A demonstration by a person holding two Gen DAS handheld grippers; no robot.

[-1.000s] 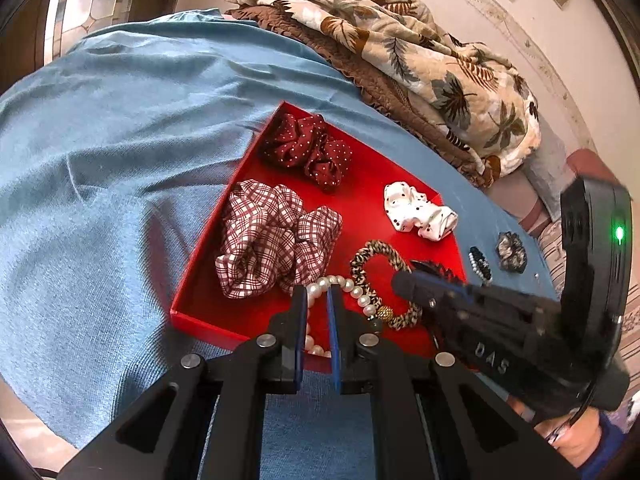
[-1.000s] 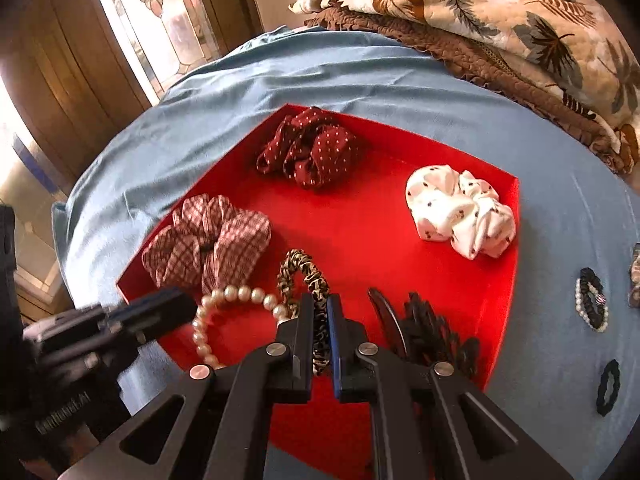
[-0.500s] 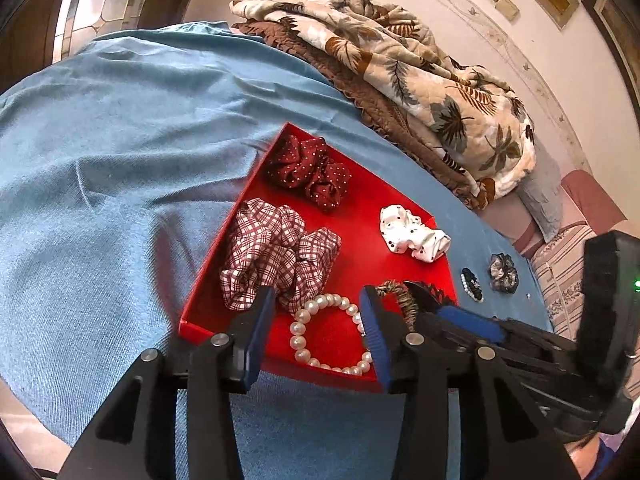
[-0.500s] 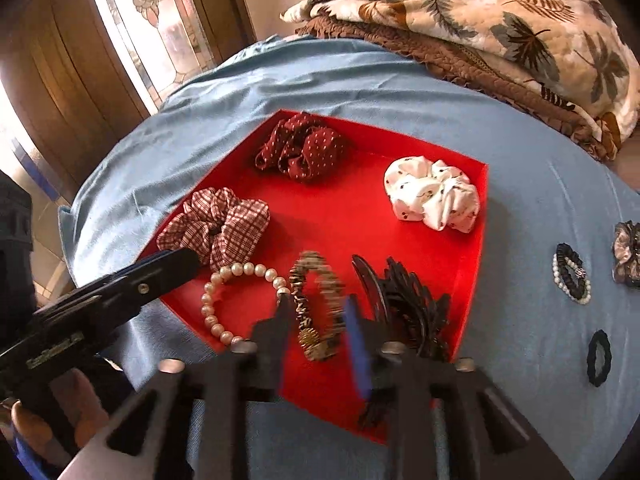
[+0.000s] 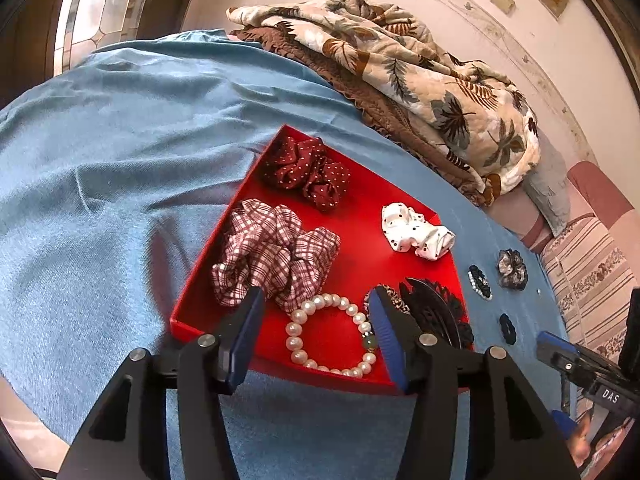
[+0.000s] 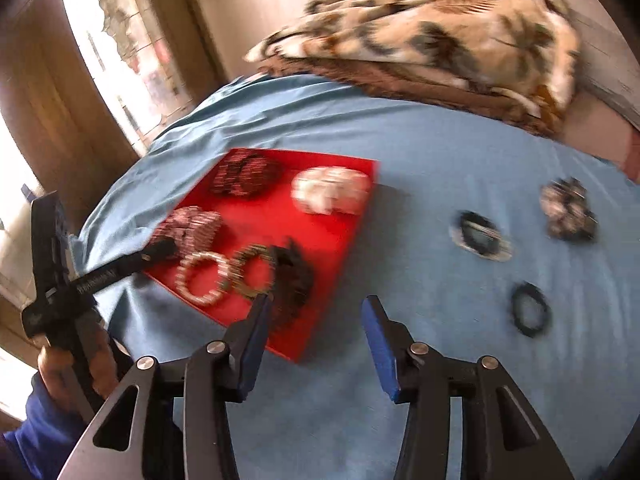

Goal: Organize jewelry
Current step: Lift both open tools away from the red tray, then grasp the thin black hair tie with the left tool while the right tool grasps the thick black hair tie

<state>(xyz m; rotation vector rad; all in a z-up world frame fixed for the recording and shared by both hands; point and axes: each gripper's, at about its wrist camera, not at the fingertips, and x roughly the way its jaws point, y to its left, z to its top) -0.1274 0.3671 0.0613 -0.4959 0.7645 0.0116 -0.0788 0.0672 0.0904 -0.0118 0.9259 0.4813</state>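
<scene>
In the shallow red cardboard tray (image 5: 360, 248) on the left, three fabric scrunchies, a white pearl bracelet (image 5: 330, 334), a leopard-print band and a black claw clip (image 5: 434, 314) are being kept. Right of it, on the blue bedsheet (image 6: 420, 168), a black-and-white beaded band (image 6: 480, 236), a grey patterned scrunchie (image 6: 570, 210) and a small black hair tie (image 6: 530, 310) are judged to be awaiting collection. Nothing is being gripped: the left gripper (image 5: 316, 336) and the right gripper (image 6: 316, 332) are both being held spread apart.

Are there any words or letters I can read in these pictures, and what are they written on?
"DAS": white letters on the black body of the right gripper, seen at the edge of the left wrist view.

White lettering runs along the left gripper in the right wrist view, but it is too blurred to read.

Nothing else carries text.
</scene>
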